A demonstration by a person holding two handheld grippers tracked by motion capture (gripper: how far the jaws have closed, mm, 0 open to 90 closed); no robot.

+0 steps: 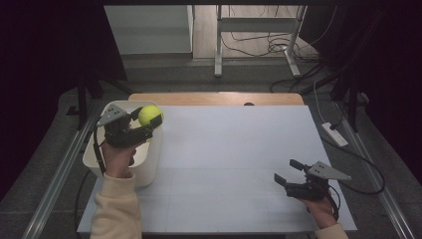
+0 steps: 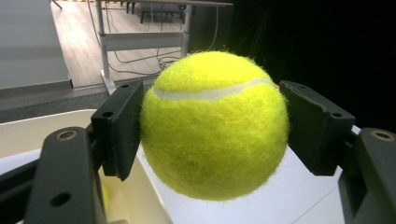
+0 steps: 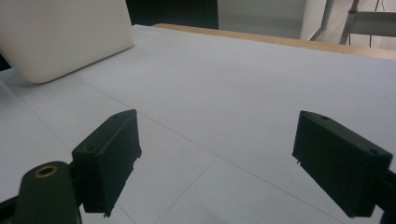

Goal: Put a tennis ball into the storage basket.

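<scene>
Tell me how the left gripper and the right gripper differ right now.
The left gripper is shut on the tennis ball; the right gripper is open with nothing between its jaws. The left gripper is held up at the white bin's rim; the right gripper sits low over the white table. Both have black jaws.

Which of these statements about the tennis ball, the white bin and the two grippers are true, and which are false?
1. The left gripper holds the tennis ball between its fingers. True.
2. The ball lies on the table. False: it is held in the air at the rim of the white bin.
3. The right gripper is open and holds nothing. True.
4. The right gripper is above the bin. False: it is over the table, far from the bin.
</scene>
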